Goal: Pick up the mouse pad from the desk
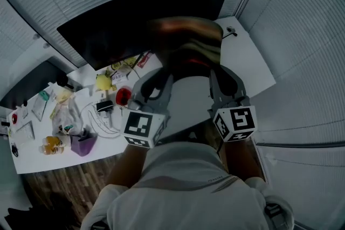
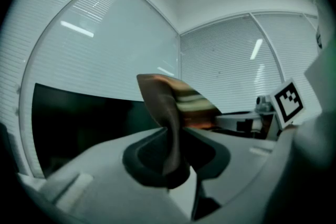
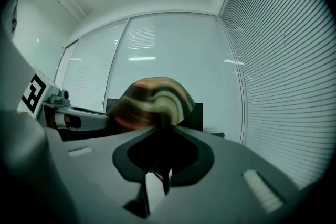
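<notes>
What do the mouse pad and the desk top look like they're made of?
Mouse pad: soft, flexible sheet, likely fabric over rubber; it folds and droops where pinched, with a matte striped print. Desk top: hard, smooth white board, probably laminate; flat, evenly pale.

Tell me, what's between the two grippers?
The striped mouse pad. In the head view it stretches from the left gripper to the right gripper, and each is shut on an edge.

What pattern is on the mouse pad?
The mouse pad has wavy brown, orange, cream stripes; right gripper view shows best.
</notes>
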`<state>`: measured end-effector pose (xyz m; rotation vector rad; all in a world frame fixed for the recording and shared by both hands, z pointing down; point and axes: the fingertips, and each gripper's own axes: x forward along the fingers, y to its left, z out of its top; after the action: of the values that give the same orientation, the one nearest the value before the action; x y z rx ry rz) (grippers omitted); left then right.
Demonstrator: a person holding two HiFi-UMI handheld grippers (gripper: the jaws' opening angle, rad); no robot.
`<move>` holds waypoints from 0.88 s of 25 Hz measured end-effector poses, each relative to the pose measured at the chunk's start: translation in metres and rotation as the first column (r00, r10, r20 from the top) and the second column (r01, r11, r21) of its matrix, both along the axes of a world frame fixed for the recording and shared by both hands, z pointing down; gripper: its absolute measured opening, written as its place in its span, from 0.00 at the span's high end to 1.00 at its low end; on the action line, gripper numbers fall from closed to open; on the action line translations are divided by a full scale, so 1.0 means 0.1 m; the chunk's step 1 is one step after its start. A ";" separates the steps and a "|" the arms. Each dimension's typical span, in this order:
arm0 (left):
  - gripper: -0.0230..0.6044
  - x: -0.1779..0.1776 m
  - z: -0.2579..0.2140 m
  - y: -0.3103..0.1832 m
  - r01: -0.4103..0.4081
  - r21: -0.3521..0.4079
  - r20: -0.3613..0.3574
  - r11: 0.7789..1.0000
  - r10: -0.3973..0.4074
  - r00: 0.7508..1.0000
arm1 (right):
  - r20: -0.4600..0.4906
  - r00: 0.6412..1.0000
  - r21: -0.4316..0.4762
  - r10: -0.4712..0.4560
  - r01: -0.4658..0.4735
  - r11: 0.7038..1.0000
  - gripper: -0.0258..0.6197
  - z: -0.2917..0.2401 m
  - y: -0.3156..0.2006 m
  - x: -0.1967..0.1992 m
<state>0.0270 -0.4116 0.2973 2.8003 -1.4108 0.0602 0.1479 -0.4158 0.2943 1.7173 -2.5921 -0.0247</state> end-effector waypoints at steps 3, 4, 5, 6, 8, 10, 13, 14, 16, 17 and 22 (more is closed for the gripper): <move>0.84 0.03 -0.06 0.02 0.003 0.015 -0.001 1.000 -0.003 1.000 | 0.000 1.000 0.017 0.003 -0.003 1.000 0.90 -0.08 0.02 0.03; 0.84 0.03 -0.09 0.01 0.005 0.018 -0.001 1.000 -0.005 1.000 | 0.000 1.000 0.020 0.004 -0.004 1.000 0.90 -0.11 0.01 0.05; 0.84 0.03 -0.10 0.00 0.006 0.019 -0.001 1.000 -0.006 1.000 | -0.001 1.000 0.022 0.003 -0.003 1.000 0.90 -0.13 0.00 0.07; 0.84 0.03 -0.11 -0.01 0.007 0.020 -0.001 1.000 -0.007 1.000 | -0.001 1.000 0.025 0.002 -0.002 1.000 0.90 -0.14 0.00 0.07; 0.84 0.04 -0.11 -0.02 0.009 0.021 -0.004 1.000 -0.009 1.000 | -0.003 1.000 0.028 -0.001 0.001 1.000 0.90 -0.14 -0.01 0.08; 0.84 0.05 -0.11 -0.02 0.008 0.024 -0.006 1.000 -0.008 1.000 | -0.004 1.000 0.029 -0.002 0.002 1.000 0.90 -0.15 0.00 0.08; 0.84 0.05 -0.11 -0.02 0.007 0.025 -0.007 1.000 -0.007 1.000 | -0.005 1.000 0.027 -0.004 0.004 1.000 0.90 -0.15 -0.01 0.09; 0.84 0.06 -0.10 -0.03 0.006 0.023 -0.008 1.000 -0.006 1.000 | -0.006 1.000 0.027 -0.004 0.005 1.000 0.90 -0.15 -0.02 0.09; 0.84 0.08 -0.10 -0.04 0.004 0.023 -0.008 1.000 -0.004 1.000 | -0.008 1.000 0.023 -0.005 0.006 1.000 0.90 -0.14 -0.02 0.09; 0.84 0.10 -0.11 -0.04 0.002 0.022 -0.008 1.000 -0.002 1.000 | -0.009 1.000 0.020 -0.005 0.006 1.000 0.90 -0.13 -0.02 0.09; 0.84 0.15 -0.07 -0.04 -0.003 0.015 -0.006 1.000 0.003 1.000 | -0.013 1.000 0.010 -0.005 0.005 1.000 0.90 -0.08 -0.03 0.13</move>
<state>0.0420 -0.4158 0.2905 2.8125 -1.4114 0.0407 0.1611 -0.4187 0.2863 1.7085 -2.5911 -0.0489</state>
